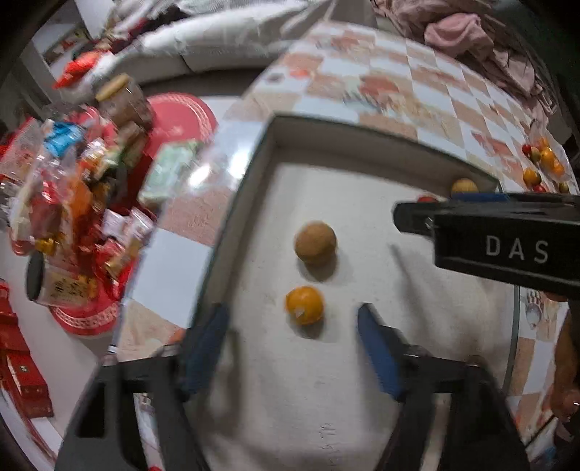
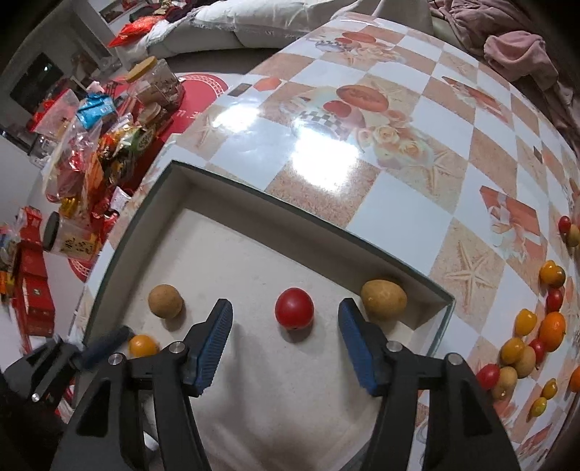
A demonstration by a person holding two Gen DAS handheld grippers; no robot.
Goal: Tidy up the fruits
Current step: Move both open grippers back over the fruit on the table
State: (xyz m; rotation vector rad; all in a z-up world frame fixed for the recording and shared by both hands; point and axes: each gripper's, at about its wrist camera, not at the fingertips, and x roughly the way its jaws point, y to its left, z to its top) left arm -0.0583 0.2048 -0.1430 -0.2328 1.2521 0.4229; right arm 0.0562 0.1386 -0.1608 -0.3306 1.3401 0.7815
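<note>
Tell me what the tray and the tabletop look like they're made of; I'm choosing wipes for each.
The tray looks like cardboard, hedged: thin, straight grey walls and a matte, faintly speckled, paper-like floor. The tabletop looks like printed vinyl or laminate under a glossy coat: checkered pattern with bright lamp glare.

We see a table covered by a glossy checkered cloth (image 2: 398,203) of white and sandy-orange squares printed with starfish and roses, bright glare spots on its sheen. Beyond its far edge lies a pale grey sofa cushion (image 2: 275,25), and at the far right a crumpled dusty-pink garment (image 2: 518,54). To the left, lower than the tabletop, we see a round red mat (image 2: 199,94) crowded with crinkly packaged snacks (image 2: 90,159). A clear plastic jar with a tan lid (image 2: 156,81) stands among them. Red cardboard boxes (image 2: 32,275) sit at the far left.
</note>
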